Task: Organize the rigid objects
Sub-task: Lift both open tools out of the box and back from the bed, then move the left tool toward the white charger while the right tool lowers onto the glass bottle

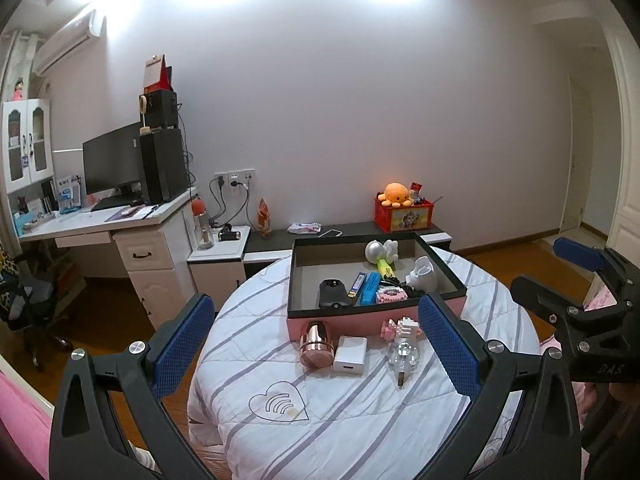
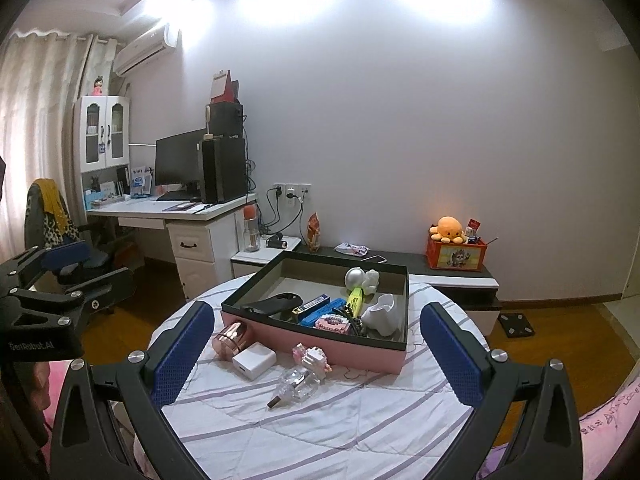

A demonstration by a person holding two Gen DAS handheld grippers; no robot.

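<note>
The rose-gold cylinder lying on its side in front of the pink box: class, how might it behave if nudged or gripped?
The rose-gold cylinder lies on its side, so it would probably roll. Its shiny surface looks smooth, perhaps slippery between jaws. The quilted cloth may slow it.

Far ahead of the claws and to their left, a white desk (image 2: 188, 212) carries a dark monitor (image 2: 176, 164) and a black computer tower (image 2: 224, 170). An orange plush octopus (image 2: 450, 229) sits atop a red crate (image 2: 456, 258) on the low cabinet (image 2: 400, 260), ahead and right. An air conditioner (image 2: 146, 50) hangs high on the wall, up left.
</note>
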